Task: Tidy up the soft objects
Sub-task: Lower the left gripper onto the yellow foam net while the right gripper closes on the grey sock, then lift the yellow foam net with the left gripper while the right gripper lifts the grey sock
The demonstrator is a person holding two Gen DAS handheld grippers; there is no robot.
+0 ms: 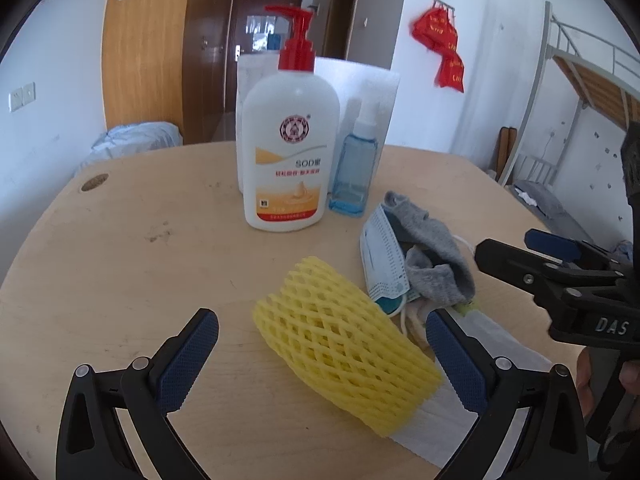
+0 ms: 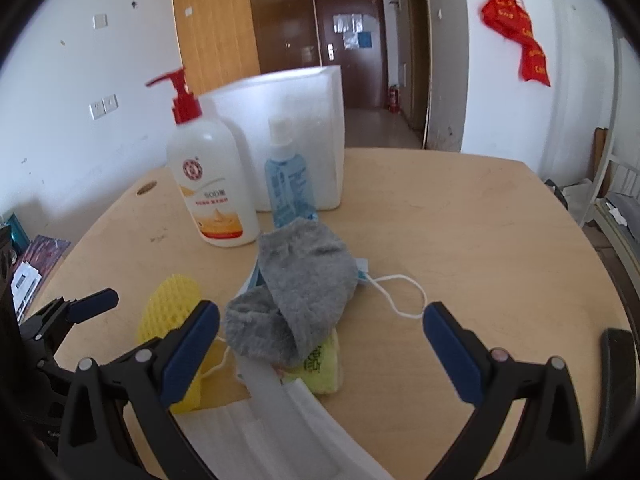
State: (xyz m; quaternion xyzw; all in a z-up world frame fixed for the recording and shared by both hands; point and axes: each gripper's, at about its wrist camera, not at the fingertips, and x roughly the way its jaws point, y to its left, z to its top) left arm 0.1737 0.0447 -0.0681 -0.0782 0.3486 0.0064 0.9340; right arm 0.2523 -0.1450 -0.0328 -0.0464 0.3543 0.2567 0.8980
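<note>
foam net: we are seeing a yellow mesh foam sleeve (image 1: 344, 344) lying tilted between our left gripper (image 1: 322, 354), spread wide.
sock: a crumpled grey knit sock (image 2: 304, 292) is lying atop a blue pleated face mask (image 1: 382, 256).
right gripper (image 2: 320, 340): gaping wide, holding nothing.

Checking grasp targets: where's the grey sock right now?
In the right wrist view the grey sock lies centre-table, draped over the blue face mask, just in front of the blue spray bottle and right of the yellow foam net.
</note>
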